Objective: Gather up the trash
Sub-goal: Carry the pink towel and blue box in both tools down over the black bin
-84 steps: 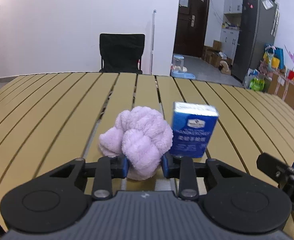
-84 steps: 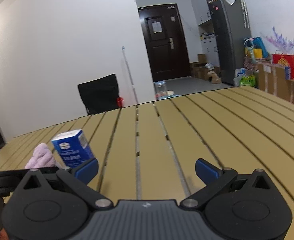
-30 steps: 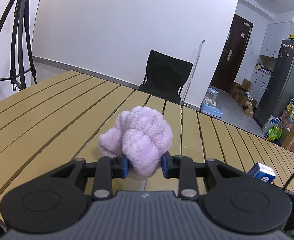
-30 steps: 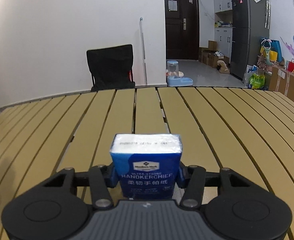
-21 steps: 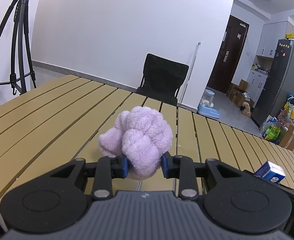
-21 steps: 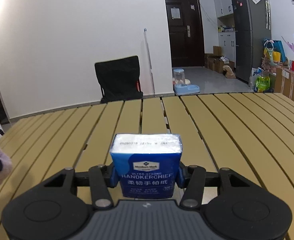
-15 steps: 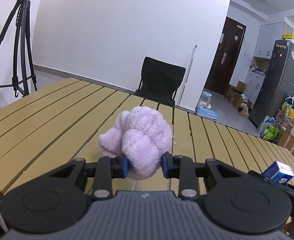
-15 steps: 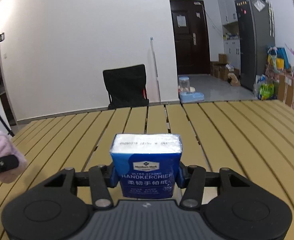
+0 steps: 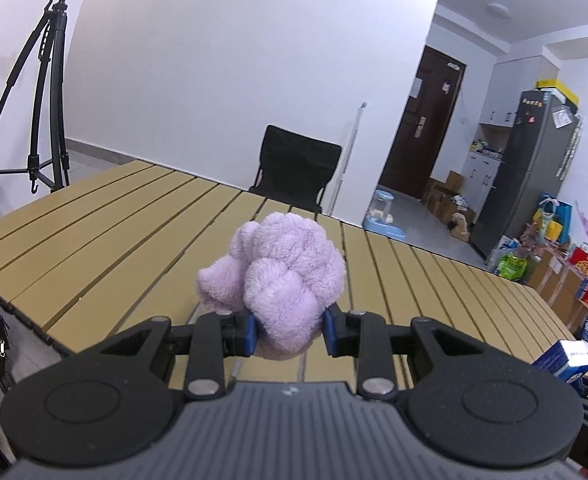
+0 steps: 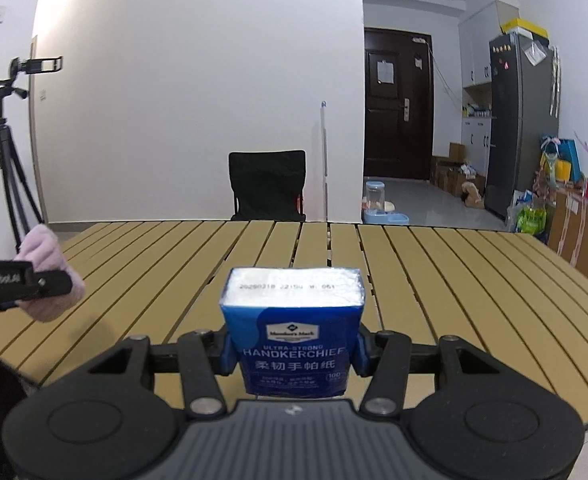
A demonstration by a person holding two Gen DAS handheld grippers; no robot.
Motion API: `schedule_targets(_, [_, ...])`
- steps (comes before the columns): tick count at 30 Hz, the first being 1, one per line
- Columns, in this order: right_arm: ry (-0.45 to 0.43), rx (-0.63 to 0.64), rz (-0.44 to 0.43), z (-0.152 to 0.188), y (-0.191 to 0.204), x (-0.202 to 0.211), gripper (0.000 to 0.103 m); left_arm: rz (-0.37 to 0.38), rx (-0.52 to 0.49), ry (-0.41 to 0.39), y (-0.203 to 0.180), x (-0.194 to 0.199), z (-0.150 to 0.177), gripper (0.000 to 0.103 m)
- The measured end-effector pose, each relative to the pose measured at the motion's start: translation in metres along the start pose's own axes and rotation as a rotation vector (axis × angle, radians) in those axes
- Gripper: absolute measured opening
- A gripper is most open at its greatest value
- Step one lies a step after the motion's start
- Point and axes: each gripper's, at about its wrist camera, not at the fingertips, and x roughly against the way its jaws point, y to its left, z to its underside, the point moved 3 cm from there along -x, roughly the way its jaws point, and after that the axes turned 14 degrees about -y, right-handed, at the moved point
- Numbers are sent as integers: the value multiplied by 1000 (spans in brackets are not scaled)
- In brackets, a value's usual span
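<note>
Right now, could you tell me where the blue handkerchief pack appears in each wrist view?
Left wrist: the blue handkerchief pack shows at the lower right edge.
Right wrist: it sits centre foreground, clamped in the right tongs.
Shared landmark: the black chair beyond the table.

A home, fridge (image 10: 521, 120) with magnets at right, dark entry door (image 10: 397, 104) centre, slatted table (image 10: 433, 264), folding chair (image 10: 268, 184)
</note>
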Motion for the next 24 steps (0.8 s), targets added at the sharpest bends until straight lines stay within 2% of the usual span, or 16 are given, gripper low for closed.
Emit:
schedule_targets(6, [-7,41,-18,8,4,53,51,29,-21,-15,-11,44,9,31])
schedule_targets(11, [-2,61,-38,19,6,92,51,42,-49,4,-15,76,25,31])
schedule_targets(24, [85,49,-76,58,6,142,51,50,-151,98,-24,131,65,31])
